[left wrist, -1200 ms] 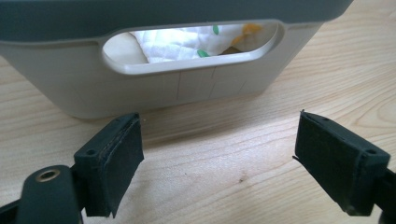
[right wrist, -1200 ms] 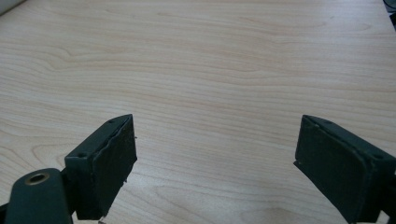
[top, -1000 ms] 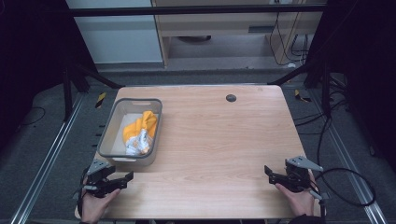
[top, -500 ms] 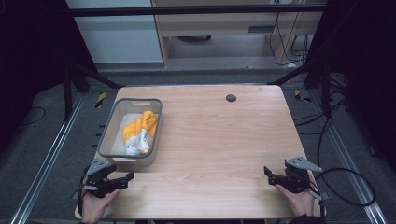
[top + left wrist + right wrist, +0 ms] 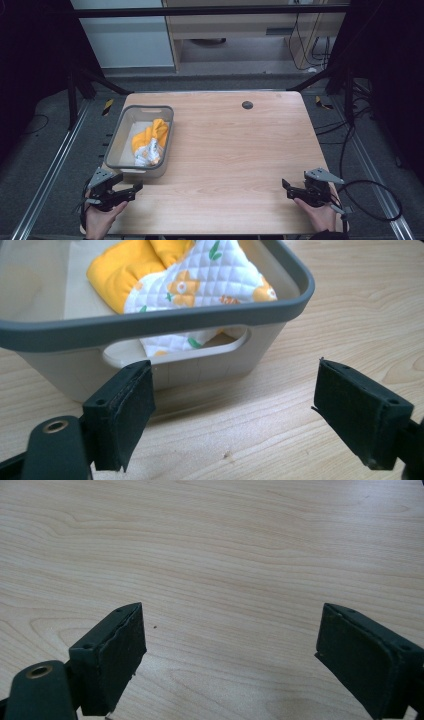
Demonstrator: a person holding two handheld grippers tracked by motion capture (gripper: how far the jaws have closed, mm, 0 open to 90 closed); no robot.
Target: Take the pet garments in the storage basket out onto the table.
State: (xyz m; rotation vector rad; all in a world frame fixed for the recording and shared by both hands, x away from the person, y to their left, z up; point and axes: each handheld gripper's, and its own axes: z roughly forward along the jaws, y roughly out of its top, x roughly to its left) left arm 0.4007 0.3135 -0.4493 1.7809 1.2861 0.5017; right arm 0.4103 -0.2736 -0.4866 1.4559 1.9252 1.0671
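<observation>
At the lower left of the high view, the person's left hand (image 5: 100, 222) is holding the left tool (image 5: 131, 190) low over the near left corner of the light wooden table (image 5: 240, 150). Its two black jaws are standing wide apart, released and grasping nothing. In the left gripper view the jaws are pointing at the near end wall of a grey, rounded-corner plastic bin (image 5: 165, 322), just short of the handle slot cut into that wall.

The bin is sitting at the left of the table, in the centre-left of the high view. Inside it a soft quilted cloth, yellow and white with an orange flower print (image 5: 200, 285), is lying bunched against the right-hand wall, and a fold is showing through the handle slot. It is likely light and limp, sagging and unfolding when lifted rather than keeping any shape, and not fragile. A raised fold on top of the bunch looks the best place to pinch. The bin itself seems stiff and light, best taken by its thick rim or the slot.

At the lower right of the high view, the right hand (image 5: 320, 217) is holding the right tool (image 5: 286, 186) over bare wood, well apart from the bin, jaws likewise spread and empty.
</observation>
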